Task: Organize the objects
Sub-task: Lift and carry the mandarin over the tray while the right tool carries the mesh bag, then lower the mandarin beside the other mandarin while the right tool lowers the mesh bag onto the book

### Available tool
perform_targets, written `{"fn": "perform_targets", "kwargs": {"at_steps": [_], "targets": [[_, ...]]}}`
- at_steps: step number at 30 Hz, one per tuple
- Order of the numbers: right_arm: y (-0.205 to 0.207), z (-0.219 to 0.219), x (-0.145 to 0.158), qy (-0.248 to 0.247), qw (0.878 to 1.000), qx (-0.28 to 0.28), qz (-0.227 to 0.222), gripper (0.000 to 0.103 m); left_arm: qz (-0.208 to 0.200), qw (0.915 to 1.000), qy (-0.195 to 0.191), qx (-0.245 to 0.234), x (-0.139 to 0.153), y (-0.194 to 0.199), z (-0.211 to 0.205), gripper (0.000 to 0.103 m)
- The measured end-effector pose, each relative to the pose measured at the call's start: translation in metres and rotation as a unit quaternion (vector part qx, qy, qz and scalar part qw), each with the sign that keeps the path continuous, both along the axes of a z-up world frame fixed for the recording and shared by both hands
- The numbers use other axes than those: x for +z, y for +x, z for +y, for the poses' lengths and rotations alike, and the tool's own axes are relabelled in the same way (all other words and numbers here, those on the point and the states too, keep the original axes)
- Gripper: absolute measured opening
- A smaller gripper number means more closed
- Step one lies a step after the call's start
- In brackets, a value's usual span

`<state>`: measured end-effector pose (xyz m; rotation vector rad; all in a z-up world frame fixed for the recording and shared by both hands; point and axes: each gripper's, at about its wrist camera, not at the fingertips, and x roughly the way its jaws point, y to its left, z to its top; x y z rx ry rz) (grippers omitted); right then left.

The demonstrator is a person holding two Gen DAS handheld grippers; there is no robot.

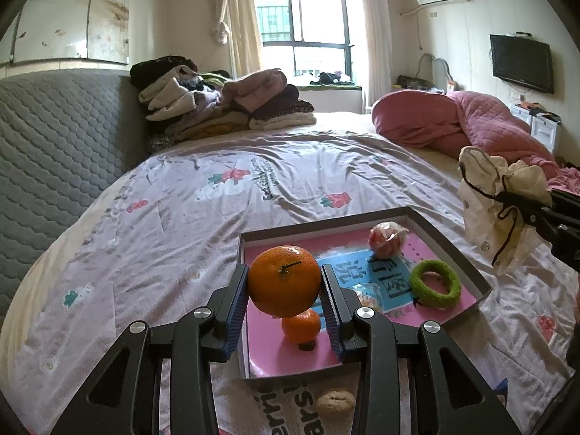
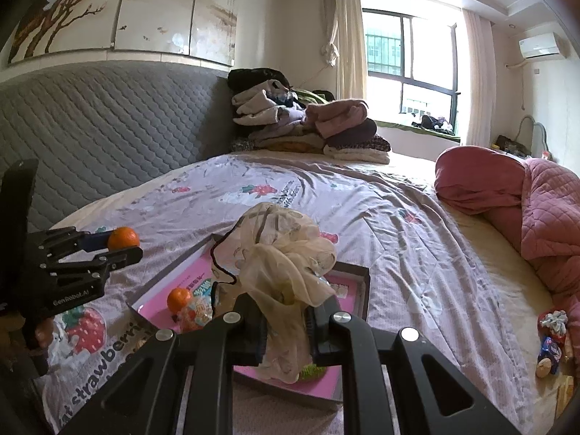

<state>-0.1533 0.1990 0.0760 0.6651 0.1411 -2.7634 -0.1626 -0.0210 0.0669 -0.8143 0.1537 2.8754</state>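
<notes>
My left gripper (image 1: 285,286) is shut on a large orange (image 1: 285,280) and holds it above the near left part of a shallow grey box (image 1: 449,250) with a pink floor on the bed. In the box lie a smaller orange (image 1: 301,326), a wrapped red fruit (image 1: 387,240), a green fuzzy ring (image 1: 435,282) and a small candy packet (image 1: 367,293). My right gripper (image 2: 284,322) is shut on a cream sheer cloth (image 2: 286,253) with a black cord, held above the box (image 2: 366,290). The left gripper (image 2: 108,250) with its orange (image 2: 123,237) shows in the right wrist view.
A walnut-like nut (image 1: 335,401) lies on the strawberry-print sheet (image 1: 253,188) just before the box. Folded clothes (image 1: 224,105) are piled by the grey headboard (image 1: 54,137). A pink quilt (image 1: 471,123) lies at the right. Small toys and snacks (image 2: 551,344) sit near the bed's right edge.
</notes>
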Motion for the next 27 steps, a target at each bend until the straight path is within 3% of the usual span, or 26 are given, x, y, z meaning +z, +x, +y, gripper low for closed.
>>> {"fn": "perform_targets", "kwargs": {"at_steps": [15, 27], "targets": [[-0.031, 0.004, 0.009, -0.007, 1.0, -0.003, 0.012, 0.017, -0.012, 0.9999, 0.006, 0.01, -0.005, -0.026, -0.006, 0.039], [-0.061, 0.012, -0.01, -0.039, 0.999, 0.006, -0.028, 0.018, -0.053, 0.9985, 0.006, 0.014, -0.033, -0.055, -0.008, 0.039]]}}
